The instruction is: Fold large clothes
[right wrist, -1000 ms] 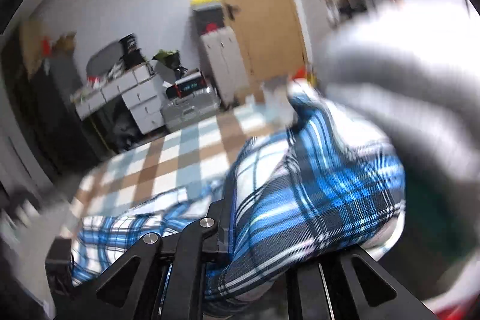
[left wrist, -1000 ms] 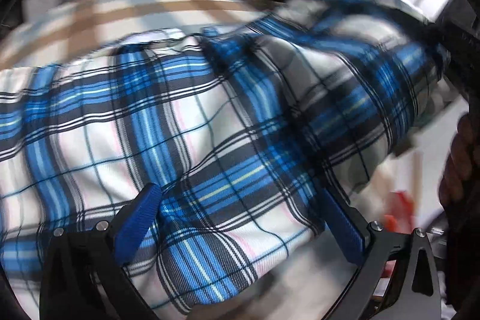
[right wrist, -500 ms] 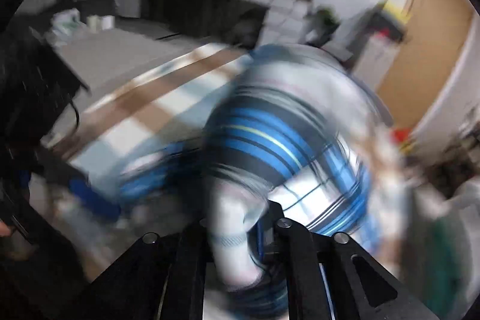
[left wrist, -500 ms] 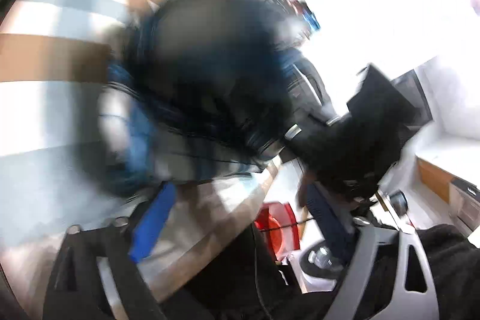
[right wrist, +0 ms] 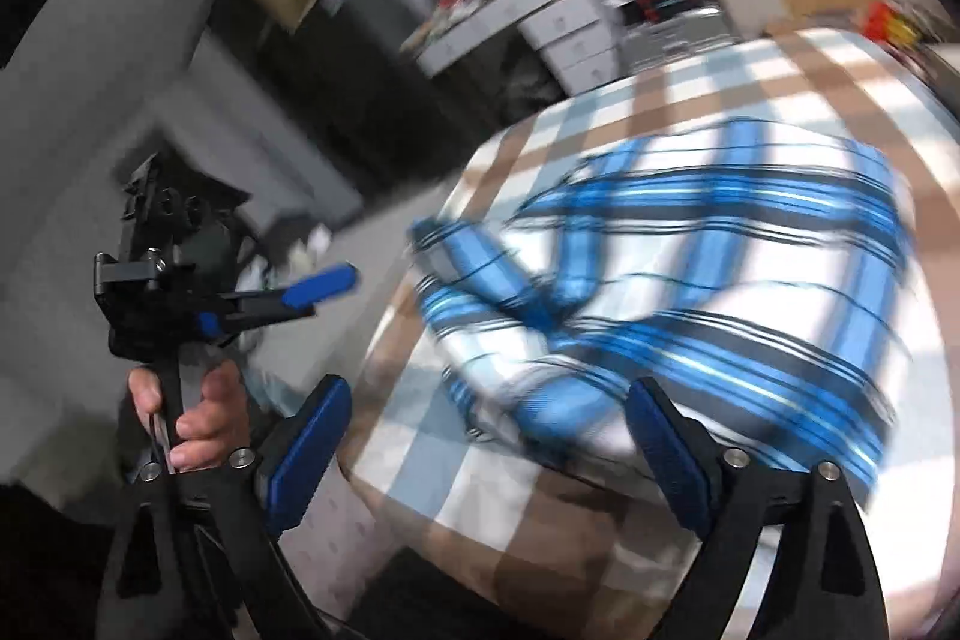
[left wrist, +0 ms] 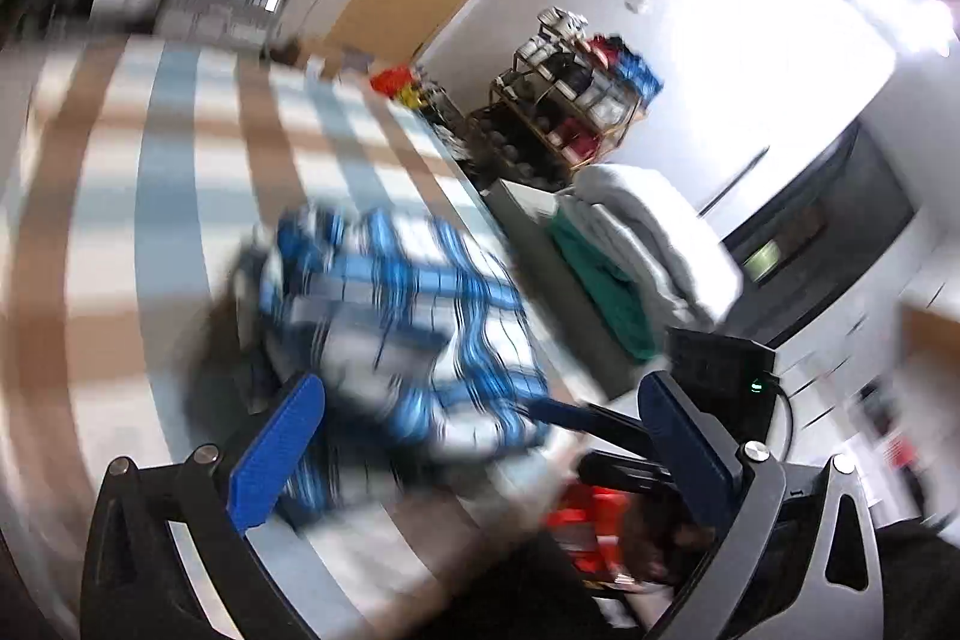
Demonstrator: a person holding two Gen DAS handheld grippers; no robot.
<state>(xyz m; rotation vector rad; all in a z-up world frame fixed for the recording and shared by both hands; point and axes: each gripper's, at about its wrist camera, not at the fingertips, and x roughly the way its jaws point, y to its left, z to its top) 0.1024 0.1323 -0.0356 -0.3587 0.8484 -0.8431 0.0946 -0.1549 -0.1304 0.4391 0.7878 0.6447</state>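
Checked tablecloth [right wrist: 780, 76] bears the plaid shirt [right wrist: 690, 292] beyond the just-released right claw [right wrist: 486, 436].

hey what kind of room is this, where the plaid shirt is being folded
Probably a lived-in room at home, maybe a bedroom or utility room. The plaid shirt lies on a checked cover, with a cluttered shelf rack and white drawers around.
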